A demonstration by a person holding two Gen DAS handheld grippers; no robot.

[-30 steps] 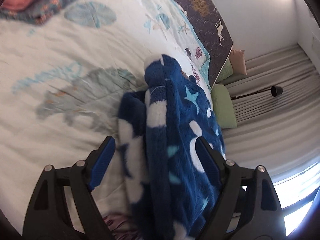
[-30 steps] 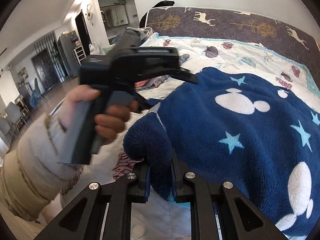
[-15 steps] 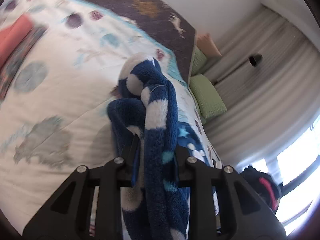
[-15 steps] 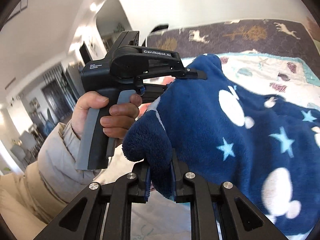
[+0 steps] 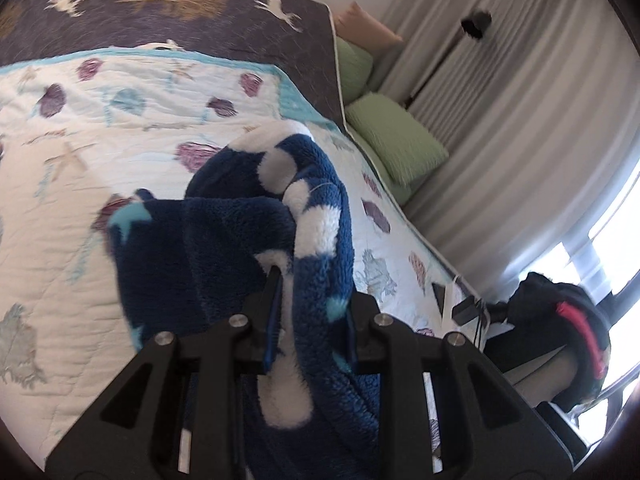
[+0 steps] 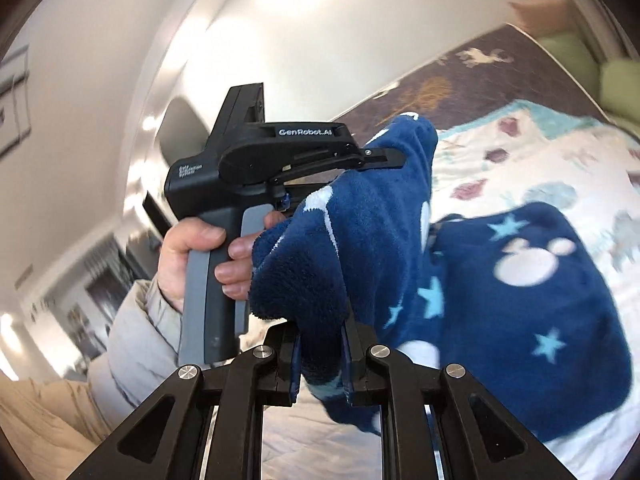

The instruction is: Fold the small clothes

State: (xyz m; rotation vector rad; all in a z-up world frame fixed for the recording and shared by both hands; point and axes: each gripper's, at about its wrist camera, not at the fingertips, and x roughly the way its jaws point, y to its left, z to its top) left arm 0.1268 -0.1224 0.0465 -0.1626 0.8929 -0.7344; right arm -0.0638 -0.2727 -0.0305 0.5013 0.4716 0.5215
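Note:
A dark blue fleece garment (image 5: 224, 248) with white mouse heads and light blue stars hangs lifted above the white patterned quilt (image 5: 80, 152). My left gripper (image 5: 310, 332) is shut on a bunched edge of it. My right gripper (image 6: 320, 364) is shut on another edge of the same garment (image 6: 520, 320). In the right wrist view the left gripper (image 6: 384, 158), held by a hand, pinches the garment's upper corner just ahead and to the left. The rest of the garment drapes down to the quilt (image 6: 540, 160) on the right.
A dark bedspread with deer (image 5: 180, 12) lies across the bed's far end. Green cushions (image 5: 396, 140) and grey curtains (image 5: 520, 100) stand to the right of the bed. A black bag with red trim (image 5: 560, 340) sits by the window.
The left gripper closed on the garment, and both grippers lifted it off the quilt. Both views swung toward the bed's far end.

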